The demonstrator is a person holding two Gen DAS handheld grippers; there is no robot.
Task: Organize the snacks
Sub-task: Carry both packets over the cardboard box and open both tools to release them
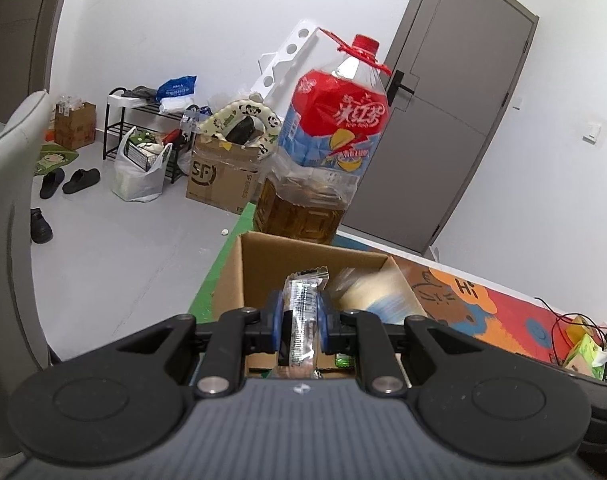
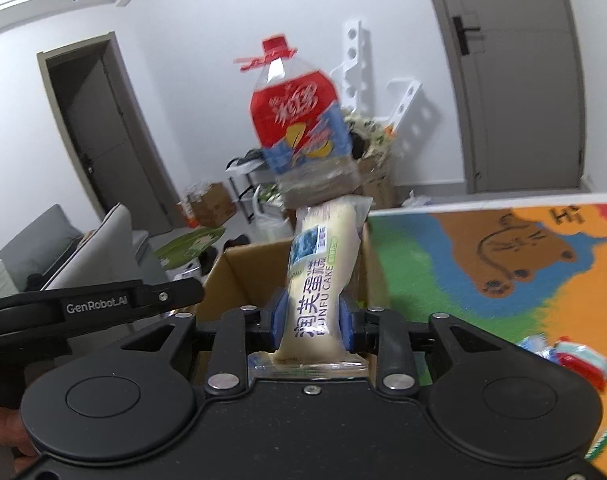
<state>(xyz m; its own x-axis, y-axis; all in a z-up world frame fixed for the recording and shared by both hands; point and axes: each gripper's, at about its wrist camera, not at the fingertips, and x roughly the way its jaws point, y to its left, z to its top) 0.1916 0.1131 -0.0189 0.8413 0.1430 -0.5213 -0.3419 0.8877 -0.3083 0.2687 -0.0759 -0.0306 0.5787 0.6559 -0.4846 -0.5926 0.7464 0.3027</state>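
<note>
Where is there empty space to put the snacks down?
The colourful mat is bare between the cardboard box and the loose packets. The box floor looks partly free too. It is crowded behind the box, where the big tea bottle stands.

Left gripper (image 1: 300, 320): matte black linkage arms, two round black discs with recessed centres either side, silver pivot screws at the joints, blue pads on the jaws. Grey ribbed body plate at the base with a small diamond-shaped logo mark. Right gripper (image 2: 311, 316): same black build, same discs, silver screws, blue pads, but a plain black plate with one small screw. In the right wrist view the left unit's side arm reads "GenRobot.AI" in white. Bare skin at lower left edge, probably the person's left hand (image 2: 7, 432), blurred.
</note>
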